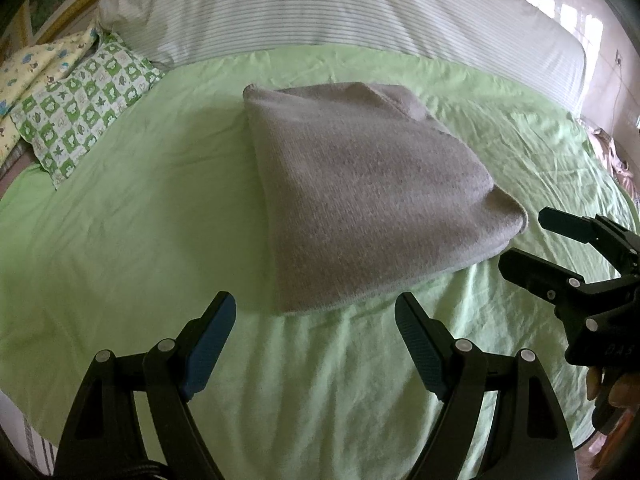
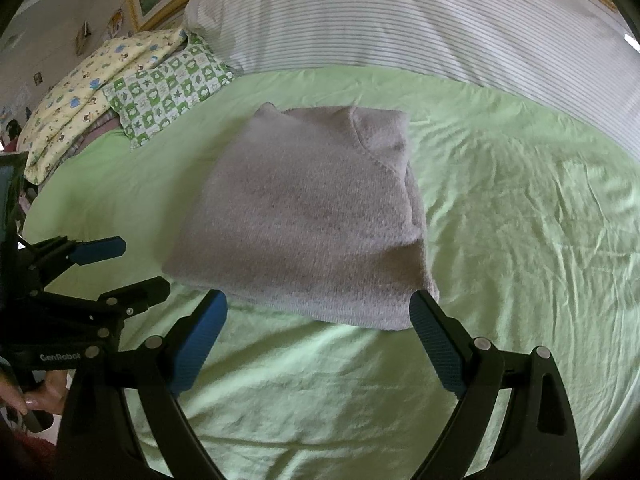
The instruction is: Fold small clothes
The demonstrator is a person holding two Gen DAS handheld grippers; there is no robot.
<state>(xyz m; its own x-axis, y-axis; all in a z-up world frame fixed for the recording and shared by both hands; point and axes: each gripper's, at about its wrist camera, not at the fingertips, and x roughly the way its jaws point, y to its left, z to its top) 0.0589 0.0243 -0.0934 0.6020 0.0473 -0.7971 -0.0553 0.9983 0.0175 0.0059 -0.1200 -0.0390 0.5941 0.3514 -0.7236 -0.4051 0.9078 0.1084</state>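
1. Left wrist view. The left gripper (image 1: pixel 315 312) hangs above the green bedsheet (image 1: pixel 120 240) with its fingers spread wide and nothing between them. The grey knitted garment (image 1: pixel 360 192), already folded into a thick packet, lies just ahead on the bed, its near hem close to the fingertips but not touching them. Its long axis runs away from the camera, slanting from the near right towards the far left. The right gripper (image 1: pixel 520 240) enters from the right edge, also spread, its tips just beside the packet's near right corner.

2. Right wrist view. The right gripper (image 2: pixel 318 308) is spread and empty; its right fingertip sits at the garment's (image 2: pixel 304 216) near right corner, though contact cannot be confirmed. The left gripper (image 2: pixel 136 264), spread, waits just off the near left corner. A checked pillow (image 2: pixel 168 84) and a striped pillow (image 2: pixel 400 24) lie beyond, well apart from the work. No container is in view.

3. Judgement. The right gripper appears nearer; any further fold would likely begin at the near hem.
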